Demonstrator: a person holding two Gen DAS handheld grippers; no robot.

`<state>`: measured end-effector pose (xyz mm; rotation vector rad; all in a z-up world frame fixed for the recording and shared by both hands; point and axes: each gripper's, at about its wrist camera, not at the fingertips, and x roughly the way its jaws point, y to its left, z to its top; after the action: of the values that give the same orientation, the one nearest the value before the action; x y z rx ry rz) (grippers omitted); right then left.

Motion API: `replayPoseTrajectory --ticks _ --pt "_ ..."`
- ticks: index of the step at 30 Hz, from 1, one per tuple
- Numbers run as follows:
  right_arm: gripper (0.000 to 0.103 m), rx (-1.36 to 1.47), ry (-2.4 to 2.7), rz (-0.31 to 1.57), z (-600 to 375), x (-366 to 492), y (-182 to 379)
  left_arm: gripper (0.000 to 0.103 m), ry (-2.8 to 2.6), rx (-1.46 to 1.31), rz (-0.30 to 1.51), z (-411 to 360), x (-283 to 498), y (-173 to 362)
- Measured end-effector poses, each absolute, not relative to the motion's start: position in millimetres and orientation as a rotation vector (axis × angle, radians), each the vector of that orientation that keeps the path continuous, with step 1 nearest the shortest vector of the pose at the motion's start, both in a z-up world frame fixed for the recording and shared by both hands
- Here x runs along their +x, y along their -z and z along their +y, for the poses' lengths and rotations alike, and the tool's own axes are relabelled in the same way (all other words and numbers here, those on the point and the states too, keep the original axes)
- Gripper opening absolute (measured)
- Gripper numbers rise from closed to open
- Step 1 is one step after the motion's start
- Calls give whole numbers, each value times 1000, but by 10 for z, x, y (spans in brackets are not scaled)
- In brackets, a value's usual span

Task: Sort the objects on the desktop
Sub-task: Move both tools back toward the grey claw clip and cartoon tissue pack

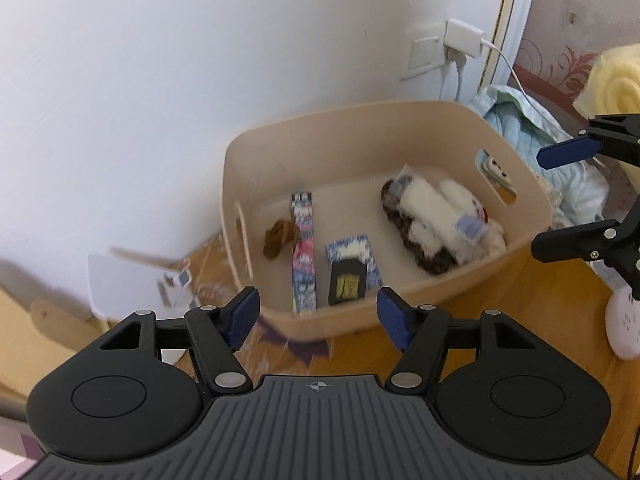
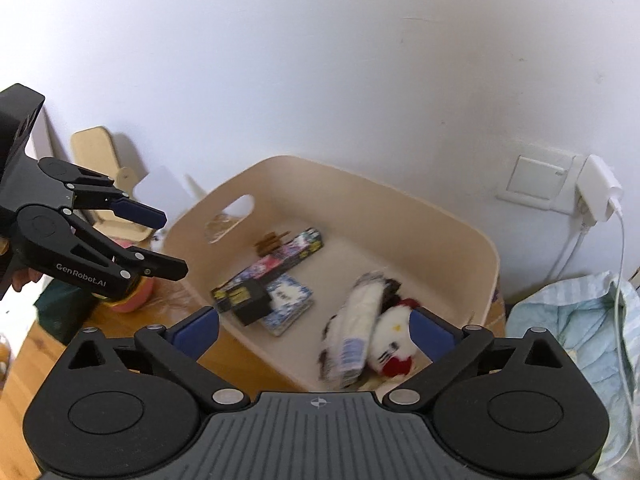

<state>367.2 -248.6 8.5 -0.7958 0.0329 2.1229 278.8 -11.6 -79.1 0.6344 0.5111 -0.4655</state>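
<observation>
A beige plastic bin (image 1: 516, 248) (image 2: 486, 264) stands on the wooden desk against the wall. Inside lie a long patterned box (image 1: 304, 252) (image 2: 280, 260), a brown hair clip (image 1: 278, 238) (image 2: 270, 242), a blue-white packet (image 1: 356, 248) (image 2: 290, 300) with a black box (image 1: 348, 284) (image 2: 252, 302) on it, and a white plush toy (image 1: 436, 216) (image 2: 392, 340) beside a white-and-dark bundle (image 2: 356, 328). My left gripper (image 1: 318, 318) (image 2: 170, 240) is open and empty above the bin's near rim. My right gripper (image 2: 316, 330) (image 1: 556, 196) is open and empty over the bin's right side.
A wall socket with a white charger (image 1: 464, 40) (image 2: 598, 188) and cable sits behind the bin. A light blue cloth (image 1: 532, 128) (image 2: 568, 320) lies to the right. A white power strip (image 1: 624, 324) lies on the desk. A pink cup (image 2: 134, 298) stands left of the bin.
</observation>
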Motion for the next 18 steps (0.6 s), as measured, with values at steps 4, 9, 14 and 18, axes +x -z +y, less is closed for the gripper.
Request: replayPoseTrajectory --ticks 4,9,14,18 --pt "103 -837 -2113 23 -2616 3621 71 67 457 657 534 34 2649 903" --pt "103 -917 -2124 8 -2812 3558 316 67 451 711 570 228 2485 1103" --pt "103 -1028 -2128 -17 -2986 3474 604 67 458 728 614 381 2364 1279" --pt "103 -1111 -2140 -11 -3083 3397 805 67 467 730 660 436 2290 1433"
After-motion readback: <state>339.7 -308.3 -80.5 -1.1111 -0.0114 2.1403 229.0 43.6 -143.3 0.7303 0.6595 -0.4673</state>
